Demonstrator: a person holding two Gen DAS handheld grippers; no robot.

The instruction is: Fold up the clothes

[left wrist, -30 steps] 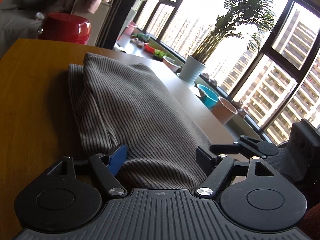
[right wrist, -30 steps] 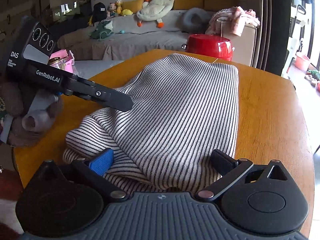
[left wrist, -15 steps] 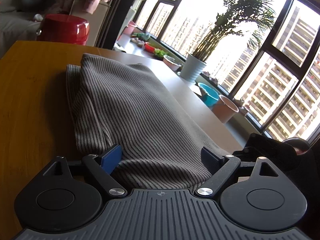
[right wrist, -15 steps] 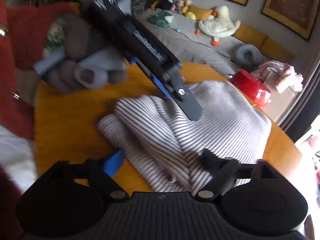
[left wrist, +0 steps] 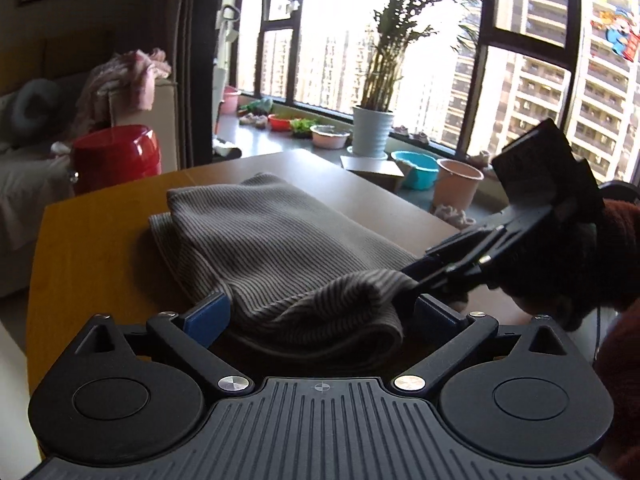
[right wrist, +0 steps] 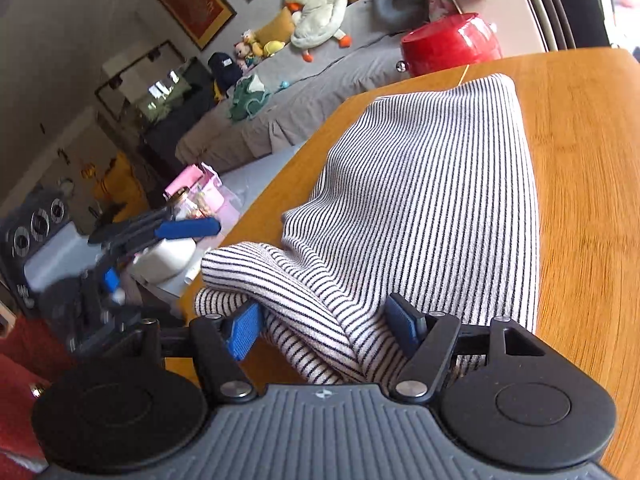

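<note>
A black-and-white striped knit garment [right wrist: 420, 184] lies folded lengthwise on the wooden table [right wrist: 580, 160]. My right gripper [right wrist: 324, 326] is shut on its thick near end, and a bunched fold rises between the blue pads [right wrist: 244, 330]. In the left wrist view the same garment [left wrist: 272, 240] looks grey, and its near corner is pulled up toward the right gripper [left wrist: 416, 278], which reaches in from the right. My left gripper [left wrist: 320, 315] is open at the near end, its fingers on either side of the raised fold. From the right wrist it shows blurred at the table's left edge [right wrist: 160, 240].
A red round container [left wrist: 116, 156] stands just beyond the table's far end. A potted plant [left wrist: 372, 130] and bowls sit on the window ledge. A grey sofa with a plush duck [right wrist: 316, 12] lies beyond; pink items [right wrist: 200, 188] sit left of the table.
The right gripper swung back to the garment's near end, narrowed on it and lifted a fold. The left gripper drew back and stays open.
</note>
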